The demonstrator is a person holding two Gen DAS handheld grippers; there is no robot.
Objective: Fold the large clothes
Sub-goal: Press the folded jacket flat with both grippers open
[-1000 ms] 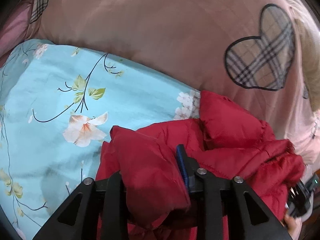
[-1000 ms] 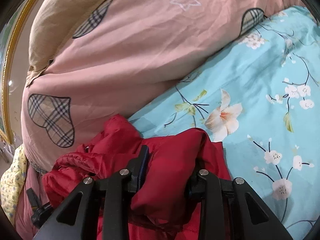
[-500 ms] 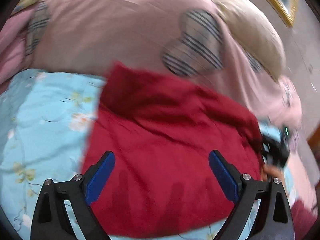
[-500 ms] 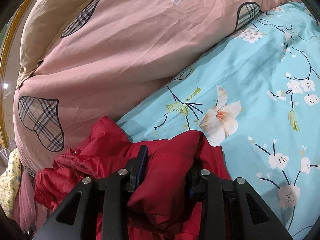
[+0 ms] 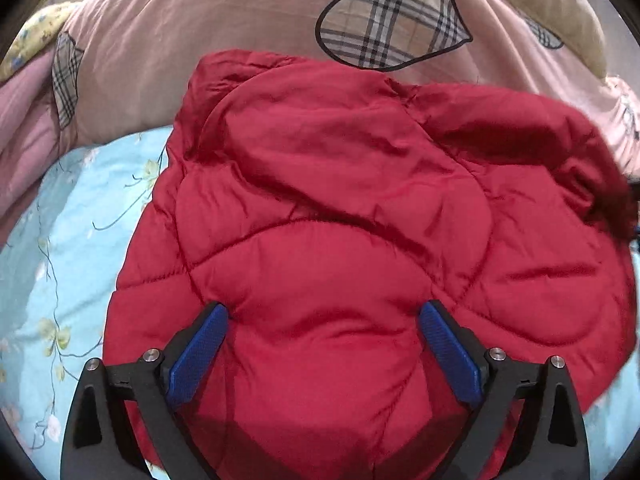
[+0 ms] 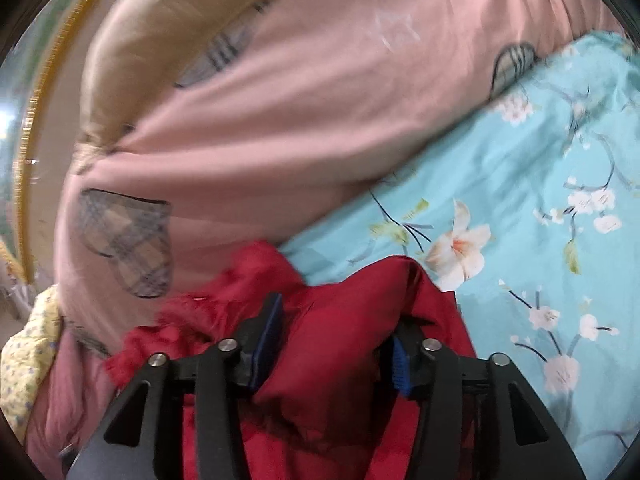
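Note:
A red quilted puffer jacket lies spread on a light blue floral bedsheet. My left gripper is open, its blue-padded fingers wide apart just above the jacket's near part, holding nothing. In the right wrist view my right gripper is shut on a thick fold of the red jacket, which bulges between the pads. The rest of the jacket hangs bunched below and to the left of that gripper.
A pink quilt with plaid heart patches is piled along the far side of the bed, also in the right wrist view. A yellow floral cloth lies at the left. A gold picture frame is on the wall.
My left gripper let go of the jacket fold, opened wide and pulled back; the jacket now lies spread out. My right gripper keeps its hold and has shifted slightly.

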